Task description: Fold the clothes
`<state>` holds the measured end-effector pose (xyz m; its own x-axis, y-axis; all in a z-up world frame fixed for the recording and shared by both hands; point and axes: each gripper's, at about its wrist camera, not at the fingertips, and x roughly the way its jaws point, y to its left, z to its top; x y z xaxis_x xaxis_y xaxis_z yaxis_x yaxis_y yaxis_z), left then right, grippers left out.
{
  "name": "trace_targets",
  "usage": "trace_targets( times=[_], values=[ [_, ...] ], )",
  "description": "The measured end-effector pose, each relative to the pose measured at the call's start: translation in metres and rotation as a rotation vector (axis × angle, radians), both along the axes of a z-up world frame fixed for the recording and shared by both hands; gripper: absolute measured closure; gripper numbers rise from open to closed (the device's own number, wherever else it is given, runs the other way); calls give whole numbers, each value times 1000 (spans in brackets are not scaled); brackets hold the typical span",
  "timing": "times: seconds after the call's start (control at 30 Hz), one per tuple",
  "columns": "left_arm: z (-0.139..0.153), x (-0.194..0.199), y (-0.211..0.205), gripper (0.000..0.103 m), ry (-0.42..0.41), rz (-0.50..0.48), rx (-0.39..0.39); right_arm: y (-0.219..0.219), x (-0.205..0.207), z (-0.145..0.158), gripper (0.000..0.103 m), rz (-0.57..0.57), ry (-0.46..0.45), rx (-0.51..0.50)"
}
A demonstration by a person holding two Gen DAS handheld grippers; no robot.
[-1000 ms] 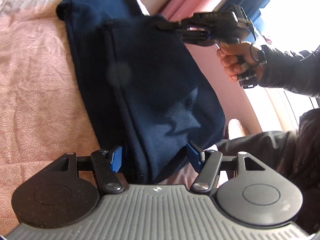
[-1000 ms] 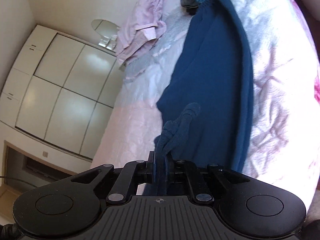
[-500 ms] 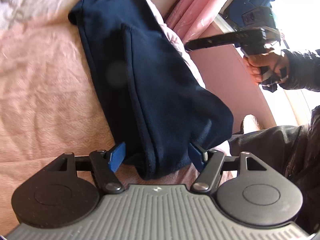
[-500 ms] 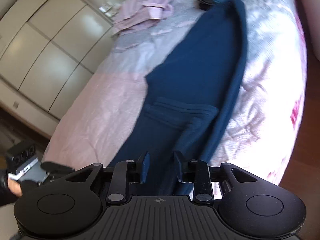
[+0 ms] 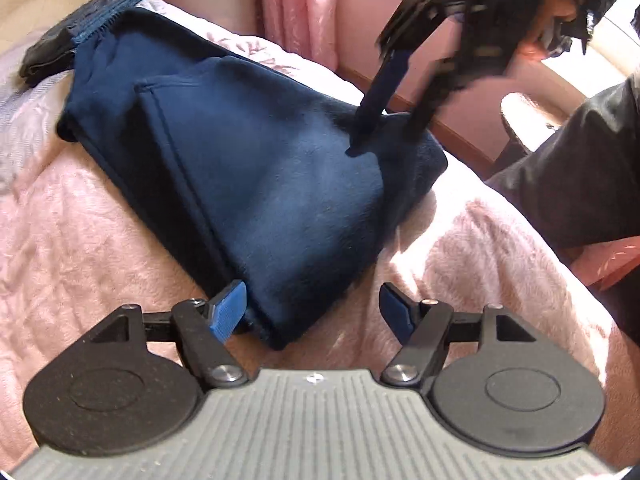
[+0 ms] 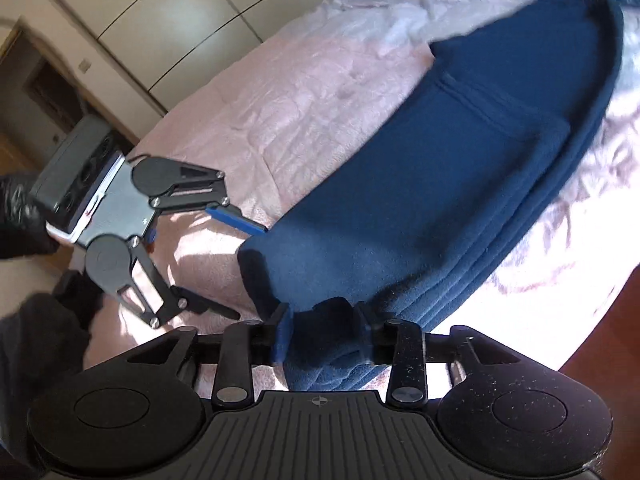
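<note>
Pressing folded trousers (image 5: pixel 256 168) flat on the bed (image 5: pixel 80 240): left tool (image 5: pixel 312 308) spread apart at their near end, right tool (image 6: pixel 324 336) spread astride the far corner; smooth evenly outward.

Black grippers, blue fingers (image 5: pixel 228 312), silver screws, dark sleeve (image 5: pixel 580 184).

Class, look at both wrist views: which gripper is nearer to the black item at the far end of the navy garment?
Neither clearly. The left gripper and right gripper both straddle corners of the navy garment's near end, jaws open, while the black item lies beyond the far end.
</note>
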<state>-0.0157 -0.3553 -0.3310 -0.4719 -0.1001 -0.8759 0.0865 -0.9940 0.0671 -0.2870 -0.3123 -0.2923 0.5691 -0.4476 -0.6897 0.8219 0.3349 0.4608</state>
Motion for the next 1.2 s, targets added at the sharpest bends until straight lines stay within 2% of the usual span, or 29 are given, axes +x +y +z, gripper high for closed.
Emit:
trace_targets(
  times=[0.03, 0.07, 0.13, 0.2, 0.3, 0.33, 0.37, 0.4, 0.43, 0.5, 0.57, 0.6, 0.63, 0.67, 0.73, 0.8, 0.83, 0.87, 0.93, 1.03, 1.1, 1.2],
  values=[
    [7, 4, 4, 36, 5, -9, -43, 9, 10, 10, 19, 45, 67, -50],
    [14, 7, 9, 35, 11, -22, -88, 20, 22, 12, 9, 102, 134, -97],
    [23, 10, 22, 35, 30, -80, -182, 41, 46, 17, 9, 214, 267, -191],
    [26, 9, 36, 35, 45, -140, -261, 58, 74, 1, 9, 313, 421, -254],
    [8, -6, 51, 35, 35, -216, -318, 73, 101, -36, 11, 437, 603, -368],
    [-2, -13, 56, 35, 18, -242, -346, 72, 106, -50, 23, 460, 652, -381],
    [-12, -20, 61, 35, 0, -268, -373, 72, 106, -59, 35, 460, 667, -394],
    [-21, -26, 66, 34, -18, -295, -404, 68, 102, -63, 42, 442, 647, -385],
    [-27, -31, 70, 33, -35, -319, -443, 61, 95, -62, 65, 409, 620, -363],
    [-32, -41, 72, 31, -60, -342, -514, 51, 78, -47, 74, 369, 528, -310],
    [-32, -50, 70, 34, -86, -353, -577, 48, 70, -26, 77, 362, 491, -318],
    [-30, -54, 67, 50, -102, -352, -601, 47, 66, -15, 77, 358, 473, -322],
    [-23, -57, 60, 74, -119, -343, -607, 52, 59, -5, 77, 354, 463, -333],
    [-14, -60, 53, 76, -123, -323, -591, 52, 54, 0, 76, 351, 449, -333],
    [9, -65, 34, 81, -99, -246, -504, 57, 43, 11, 75, 339, 432, -358],
    [32, -67, 15, 82, -68, -157, -419, 66, 31, 21, 58, 325, 426, -403],
    [44, -68, 4, 83, -51, -112, -379, 68, 27, 22, 34, 331, 466, -434],
    [56, -68, -6, 83, -34, -72, -344, 70, 24, 23, 19, 337, 505, -465],
    [77, -69, -22, 83, -5, -26, -300, 73, 16, 25, 17, 349, 585, -528],
    [105, -78, -41, 83, 5, -23, -274, 58, 11, 15, 17, 371, 685, -616],
    [117, -88, -50, 83, -10, -42, -261, 32, 8, 8, 17, 379, 696, -675],
    [133, -104, -60, 83, -43, -73, -235, -22, -4, 8, 18, 380, 635, -660]
  ],
)
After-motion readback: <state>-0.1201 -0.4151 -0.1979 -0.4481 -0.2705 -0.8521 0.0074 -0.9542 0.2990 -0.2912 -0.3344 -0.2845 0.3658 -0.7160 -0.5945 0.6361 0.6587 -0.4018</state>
